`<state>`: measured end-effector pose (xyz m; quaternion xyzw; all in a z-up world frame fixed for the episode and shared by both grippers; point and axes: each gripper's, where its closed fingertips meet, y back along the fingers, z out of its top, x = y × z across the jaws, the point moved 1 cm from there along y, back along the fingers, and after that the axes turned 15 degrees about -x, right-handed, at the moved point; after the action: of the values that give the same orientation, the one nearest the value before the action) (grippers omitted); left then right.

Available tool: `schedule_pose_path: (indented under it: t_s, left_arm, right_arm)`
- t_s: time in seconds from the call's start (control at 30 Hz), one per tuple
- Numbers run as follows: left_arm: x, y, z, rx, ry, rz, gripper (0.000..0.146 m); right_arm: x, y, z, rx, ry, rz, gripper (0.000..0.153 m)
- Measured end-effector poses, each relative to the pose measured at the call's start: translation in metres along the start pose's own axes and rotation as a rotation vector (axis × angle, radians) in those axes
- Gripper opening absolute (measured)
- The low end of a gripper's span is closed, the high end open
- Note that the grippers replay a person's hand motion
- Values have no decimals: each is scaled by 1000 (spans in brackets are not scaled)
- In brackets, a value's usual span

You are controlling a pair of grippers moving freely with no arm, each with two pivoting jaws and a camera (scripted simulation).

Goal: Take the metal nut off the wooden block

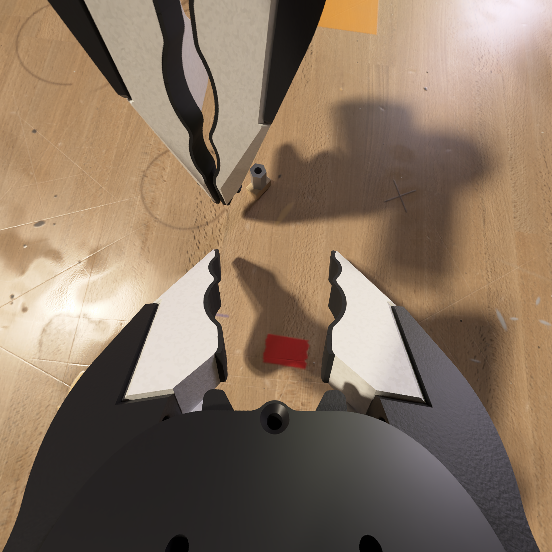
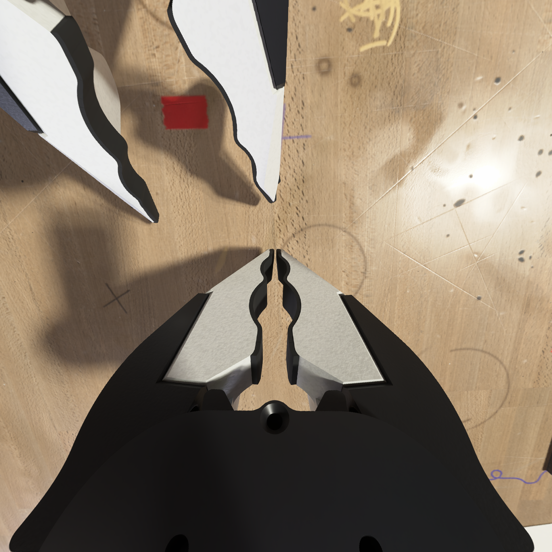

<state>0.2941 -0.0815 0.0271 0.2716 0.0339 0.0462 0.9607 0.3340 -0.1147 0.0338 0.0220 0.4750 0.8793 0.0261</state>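
Observation:
In the left wrist view a tall grey hexagonal metal nut (image 1: 258, 175) stands upright on a small wooden block (image 1: 259, 191) on the wooden table. My left gripper (image 1: 274, 254) is open and empty, high above the table and nearer than the nut. My right gripper (image 1: 223, 200) comes in from the top of that view, shut, its tips just left of the nut and block. In the right wrist view my right gripper (image 2: 274, 251) is shut and empty, and the nut and block do not show. The open left gripper (image 2: 213, 209) shows at the top left there.
A red tape patch (image 1: 286, 351) lies on the table between my left fingers; it also shows in the right wrist view (image 2: 184, 112). An orange sheet (image 1: 349, 15) lies at the far edge. Pencil circles and a cross (image 1: 399, 196) mark the wood.

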Motion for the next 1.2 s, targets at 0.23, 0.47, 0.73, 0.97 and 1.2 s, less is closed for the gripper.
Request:
schedule_pose_path:
  t_s: [0.23,0.47,0.73,0.97,1.2]
  left_arm:
    - [0,-1,-1,7,-5,11,74]
    - [-3,-2,-1,7,-5,3,75]
    - [-6,-3,-1,18,-15,2,77]
    - [-7,-3,-1,15,-12,1,78]
    - [-8,-3,-2,15,-17,-4,79]
  right_arm:
    - [2,-5,-1,-7,17,-13,1]
    - [8,8,-8,-32,-56,-49,2]
    - [24,0,-11,-71,-170,-180,26]
    - [22,-3,-16,-114,-169,-199,19]
    - [21,-2,-15,-136,38,-124,19]
